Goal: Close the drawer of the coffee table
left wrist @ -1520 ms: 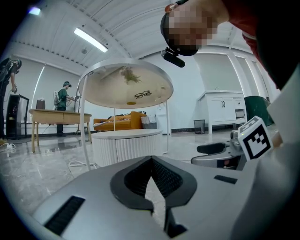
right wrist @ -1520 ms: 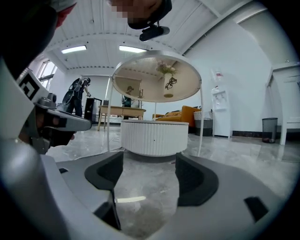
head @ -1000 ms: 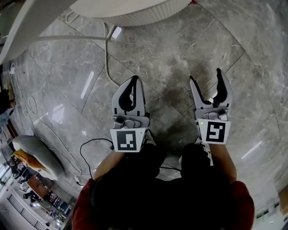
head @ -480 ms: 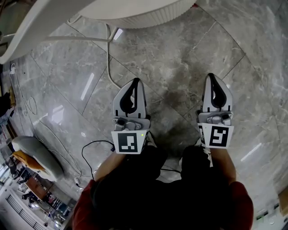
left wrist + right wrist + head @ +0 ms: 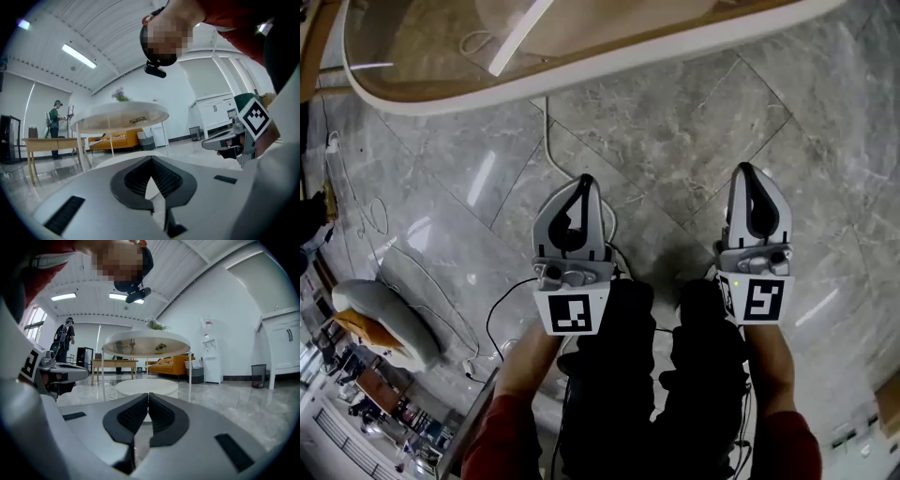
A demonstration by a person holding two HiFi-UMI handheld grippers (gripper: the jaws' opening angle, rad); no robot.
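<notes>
Held L hand-held gripper (image 5: 584, 180) & R hand-held gripper (image 5: 747, 171) side by side above marble floor (image 5: 675, 141), w/ jaws of both pressed together, nothing between. Saw coffee table (image 5: 628, 42) ahead, apart from both; couldn't make out drawer.

Bench (image 5: 581, 70): cut off by the head view's top edge; only part of its rim and glass shows.
Drawer: cannot be made out in any view.
White cable (image 5: 547, 141): its near end passes out of sight under the left gripper (image 5: 583, 180).
Items on the bench top (image 5: 161, 347): too small to name.
Far person (image 5: 55, 119): too small for detail.
Lower-left clutter (image 5: 366, 375): warped, tiny, unreadable.
</notes>
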